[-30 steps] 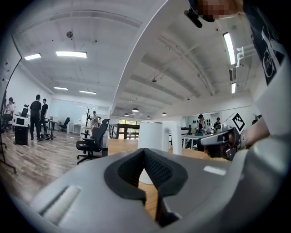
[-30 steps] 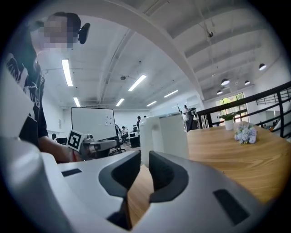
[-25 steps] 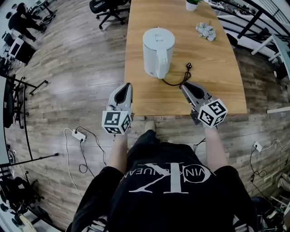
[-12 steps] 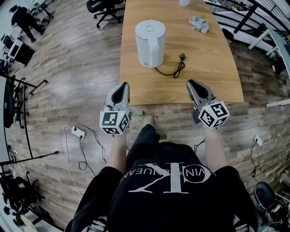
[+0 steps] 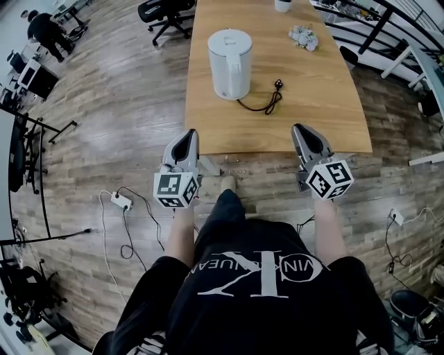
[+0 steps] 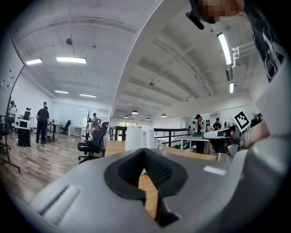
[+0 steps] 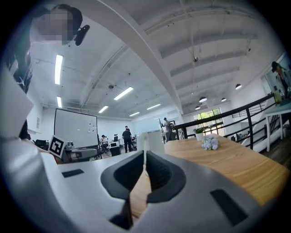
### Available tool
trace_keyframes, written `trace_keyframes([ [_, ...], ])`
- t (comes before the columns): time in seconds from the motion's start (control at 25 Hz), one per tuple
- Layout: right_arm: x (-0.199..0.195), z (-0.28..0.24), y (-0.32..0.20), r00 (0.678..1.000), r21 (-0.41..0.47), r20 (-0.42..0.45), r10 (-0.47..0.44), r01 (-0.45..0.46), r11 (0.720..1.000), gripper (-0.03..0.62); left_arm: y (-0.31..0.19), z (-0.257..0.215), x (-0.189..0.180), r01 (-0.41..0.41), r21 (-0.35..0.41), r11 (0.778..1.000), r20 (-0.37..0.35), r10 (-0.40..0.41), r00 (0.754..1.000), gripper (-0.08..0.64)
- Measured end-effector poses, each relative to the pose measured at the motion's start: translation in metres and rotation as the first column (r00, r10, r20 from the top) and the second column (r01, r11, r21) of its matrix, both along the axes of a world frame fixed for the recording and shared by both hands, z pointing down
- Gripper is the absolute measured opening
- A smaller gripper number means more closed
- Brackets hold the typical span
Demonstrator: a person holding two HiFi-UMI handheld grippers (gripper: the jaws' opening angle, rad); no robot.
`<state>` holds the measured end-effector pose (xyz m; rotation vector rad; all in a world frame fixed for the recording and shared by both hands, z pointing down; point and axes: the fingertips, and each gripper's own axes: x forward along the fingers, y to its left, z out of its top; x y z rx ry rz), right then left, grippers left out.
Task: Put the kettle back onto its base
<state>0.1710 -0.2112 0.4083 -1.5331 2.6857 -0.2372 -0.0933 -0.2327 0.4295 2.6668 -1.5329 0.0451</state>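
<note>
The white kettle (image 5: 229,62) stands upright on the wooden table (image 5: 326,118), handle toward me. A black cord (image 5: 267,102) runs out from under it to a loose plug; I cannot make out the base apart from the kettle. My left gripper (image 5: 189,133) hovers just off the table's near edge, shut and holding nothing. My right gripper (image 5: 300,128) hangs level with it at the right, its jaws closing until they almost touch, nothing between them. Both point at the kettle (image 6: 136,139), which shows far beyond the left gripper's tips (image 6: 144,151) and the right gripper's tips (image 7: 145,154).
A small bunch of pale flowers (image 5: 303,37) and a white pot (image 5: 282,4) sit at the table's far end. An office chair (image 5: 163,10) stands beyond the left corner. A power strip (image 5: 121,202) and cables lie on the floor at my left.
Both grippers have drawn back toward my body, from over the table's near edge to just off it. The kettle and cord have stayed where they were.
</note>
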Motion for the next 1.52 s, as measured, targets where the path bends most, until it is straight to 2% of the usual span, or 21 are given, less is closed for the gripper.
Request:
trace_keyframes([
  [1.0, 0.004, -0.021, 0.070, 1.000, 0.077, 0.019, 0.019, -0.021, 0.997, 0.020, 0.063, -0.018, 0.008, -0.011, 0.059, 0.998, -0.003, 0.011, 1.000, 0.011],
  [1.52, 0.006, -0.014, 0.095, 1.000, 0.062, 0.000, 0.021, -0.021, 0.998, 0.020, 0.088, -0.005, 0.012, -0.017, 0.027, 0.999, -0.011, 0.017, 1.000, 0.011],
])
